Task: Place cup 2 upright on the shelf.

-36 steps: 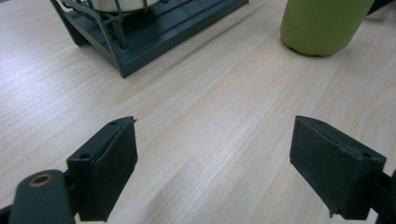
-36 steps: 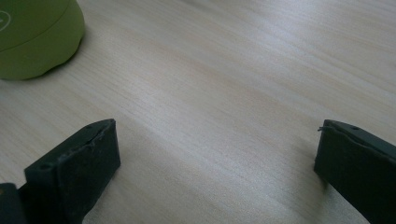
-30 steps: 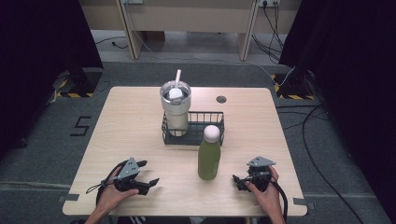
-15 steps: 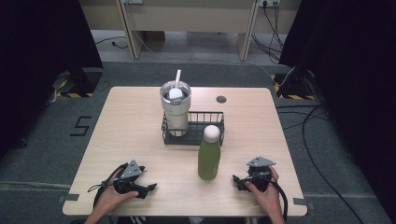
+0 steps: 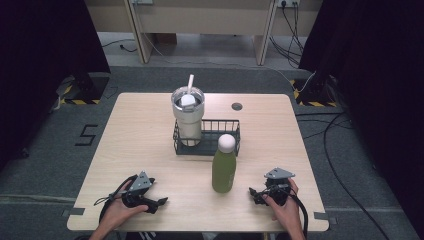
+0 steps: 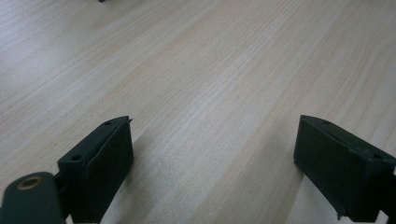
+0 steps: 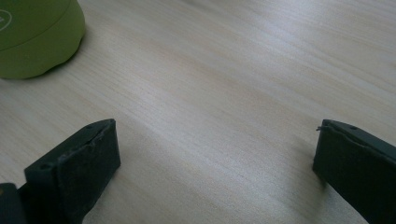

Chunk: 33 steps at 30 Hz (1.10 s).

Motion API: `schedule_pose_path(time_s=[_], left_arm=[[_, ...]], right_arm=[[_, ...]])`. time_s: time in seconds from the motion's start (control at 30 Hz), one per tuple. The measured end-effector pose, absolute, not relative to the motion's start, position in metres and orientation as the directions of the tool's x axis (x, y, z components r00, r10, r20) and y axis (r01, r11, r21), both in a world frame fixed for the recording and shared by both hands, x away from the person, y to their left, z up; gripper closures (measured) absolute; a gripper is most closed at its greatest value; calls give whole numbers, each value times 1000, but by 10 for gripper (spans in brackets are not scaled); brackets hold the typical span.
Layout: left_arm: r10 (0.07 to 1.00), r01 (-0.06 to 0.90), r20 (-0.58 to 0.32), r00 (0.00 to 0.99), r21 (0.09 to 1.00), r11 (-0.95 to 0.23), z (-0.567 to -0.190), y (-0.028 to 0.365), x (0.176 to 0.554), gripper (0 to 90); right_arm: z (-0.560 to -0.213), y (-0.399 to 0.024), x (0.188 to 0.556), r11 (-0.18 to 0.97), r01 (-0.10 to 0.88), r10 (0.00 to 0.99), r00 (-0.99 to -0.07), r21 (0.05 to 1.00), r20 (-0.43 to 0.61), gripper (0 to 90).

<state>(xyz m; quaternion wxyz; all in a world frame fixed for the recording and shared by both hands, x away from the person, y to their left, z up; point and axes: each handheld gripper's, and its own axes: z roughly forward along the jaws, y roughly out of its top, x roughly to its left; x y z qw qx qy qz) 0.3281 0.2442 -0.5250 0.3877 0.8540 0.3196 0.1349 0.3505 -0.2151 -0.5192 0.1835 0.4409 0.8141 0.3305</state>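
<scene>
A green bottle with a white cap stands upright on the table between the released left hand-held gripper and right hand-held gripper.

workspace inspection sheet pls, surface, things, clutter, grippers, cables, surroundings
surface: pale wood table, a small dark round fitting near its far edge
job's things: green bottle with white cap upright on the table, in front of a black wire basket; steel tumbler with straw standing in the basket's left part
clutter: nothing seen
grippers: left gripper open, low over bare wood; right gripper open, the bottle's base close by, nothing between the jaws
cables: one trailing from each gripper; more on the floor at right
surroundings: grey floor, dark curtains at both sides, hazard-striped tape
</scene>
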Motion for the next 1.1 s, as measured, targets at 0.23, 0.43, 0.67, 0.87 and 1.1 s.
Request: schedule_pose_path(time_s=[0.23, 0.43, 0.67, 0.87, 1.1], left_arm=[[648, 440, -17, 761, 747, -497, -525, 244, 328, 108], [649, 440, -17, 761, 748, -497, -525, 244, 328, 108], [649, 441, -17, 761, 748, -497, -525, 244, 328, 108], [650, 442, -18, 760, 747, -496, -525, 244, 329, 100], [650, 442, -17, 760, 747, -497, -525, 244, 329, 98]], right_arm=[[-519, -215, 350, 396, 595, 837, -548, 699, -9, 9], [-518, -214, 347, 387, 563, 825, -564, 730, -3, 188], [-511, -213, 338, 385, 509, 805, -593, 770, -10, 162], [-500, -208, 328, 363, 445, 782, -623, 819, -8, 152], [-493, -198, 321, 366, 379, 738, -675, 850, -17, 156]])
